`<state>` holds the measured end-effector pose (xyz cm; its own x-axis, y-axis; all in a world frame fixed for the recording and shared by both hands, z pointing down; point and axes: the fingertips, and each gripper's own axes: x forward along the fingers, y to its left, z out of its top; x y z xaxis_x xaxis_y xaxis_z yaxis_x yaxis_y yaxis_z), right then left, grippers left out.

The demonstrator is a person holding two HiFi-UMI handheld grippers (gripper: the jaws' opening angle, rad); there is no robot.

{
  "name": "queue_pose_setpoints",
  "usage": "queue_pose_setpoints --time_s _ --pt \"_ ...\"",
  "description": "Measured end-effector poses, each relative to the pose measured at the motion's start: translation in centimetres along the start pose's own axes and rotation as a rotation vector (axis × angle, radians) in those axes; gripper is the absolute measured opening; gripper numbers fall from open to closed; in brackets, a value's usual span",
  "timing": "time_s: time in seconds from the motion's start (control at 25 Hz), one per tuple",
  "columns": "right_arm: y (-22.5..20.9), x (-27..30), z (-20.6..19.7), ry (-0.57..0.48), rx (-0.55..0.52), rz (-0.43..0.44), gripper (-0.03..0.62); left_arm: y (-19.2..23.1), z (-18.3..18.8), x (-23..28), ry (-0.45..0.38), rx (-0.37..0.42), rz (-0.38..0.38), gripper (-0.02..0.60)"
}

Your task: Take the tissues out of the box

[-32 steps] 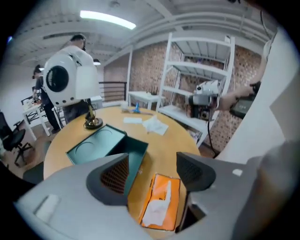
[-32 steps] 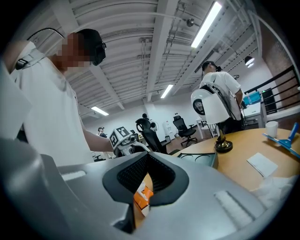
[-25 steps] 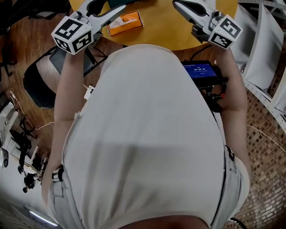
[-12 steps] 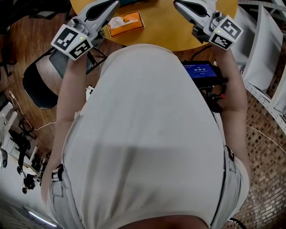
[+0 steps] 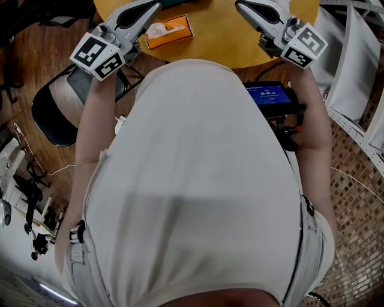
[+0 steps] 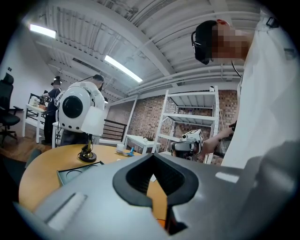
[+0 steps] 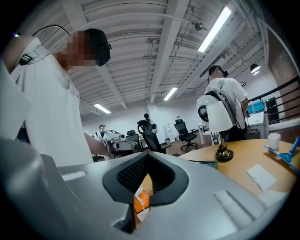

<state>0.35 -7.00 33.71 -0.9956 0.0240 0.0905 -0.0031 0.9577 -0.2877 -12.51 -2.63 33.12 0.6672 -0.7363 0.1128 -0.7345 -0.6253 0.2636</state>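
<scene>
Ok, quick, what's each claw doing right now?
Left claw: closed, holding nothing.
Right claw: closed, holding nothing.

Table [image 5: 228, 36] cropped at top edge, near rim hidden under torso. Tissue box [image 5: 173, 31] partly behind left gripper [image 5: 153, 7]; only an orange sliver in right gripper view.

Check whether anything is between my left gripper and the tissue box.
Nothing visible does. The tissue box sits on the yellow table right beside the left gripper, whose jaws are shut and empty, with no object between them.
</scene>
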Motion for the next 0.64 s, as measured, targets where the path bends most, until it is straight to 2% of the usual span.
queue_pose_setpoints --time_s 0.4,0.64 --pt "0.17 0.19 -0.04 -0.001 0.001 0.006 0.000 0.17 -0.31 -0.04 -0.007 0.007 0.003 0.000" --pt "-0.08 0.10 0.02 -0.004 0.004 0.002 0.000 0.28 -0.40 0.21 0.021 0.013 0.006 0.000"
